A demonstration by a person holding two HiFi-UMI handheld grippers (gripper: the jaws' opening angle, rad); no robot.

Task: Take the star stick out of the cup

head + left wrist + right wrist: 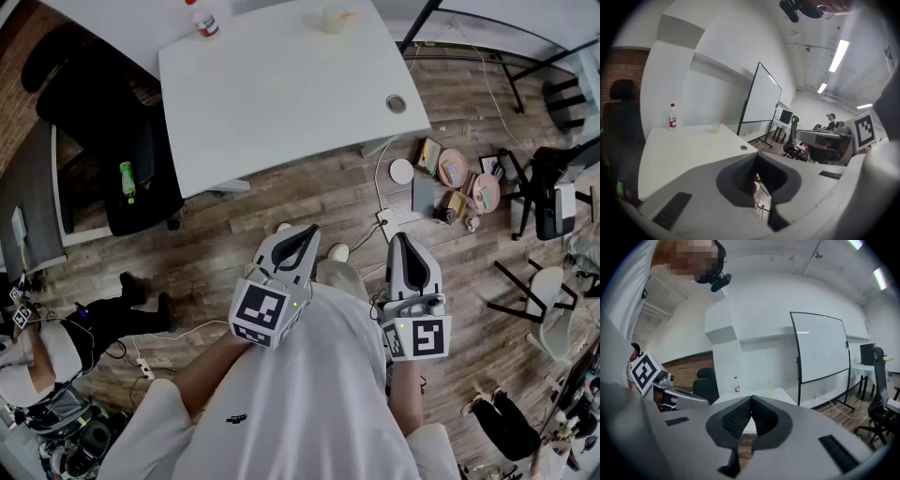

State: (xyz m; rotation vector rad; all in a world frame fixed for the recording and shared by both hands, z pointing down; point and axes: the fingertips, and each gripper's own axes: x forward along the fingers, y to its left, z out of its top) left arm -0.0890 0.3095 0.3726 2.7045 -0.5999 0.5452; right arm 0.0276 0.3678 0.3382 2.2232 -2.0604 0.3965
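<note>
A pale translucent cup (335, 19) with an orange-tipped star stick (347, 15) in it stands at the far edge of the white table (281, 94). Both grippers are held low against my body over the wooden floor, well short of the table. My left gripper (307, 232) is shut and empty, and my right gripper (401, 238) is shut and empty too. The left gripper view shows the cup (716, 126) far off past the closed left gripper (755, 156). Above the closed right gripper (751, 398), the right gripper view shows the cup (769, 388) small and distant.
A red-labelled bottle (204, 21) stands at the table's far left, and a round cable hole (397, 103) sits near its right edge. A black office chair (103, 131) is left of the table. Plates and clutter (455, 178) lie on the floor at right. A whiteboard (761, 101) stands beyond.
</note>
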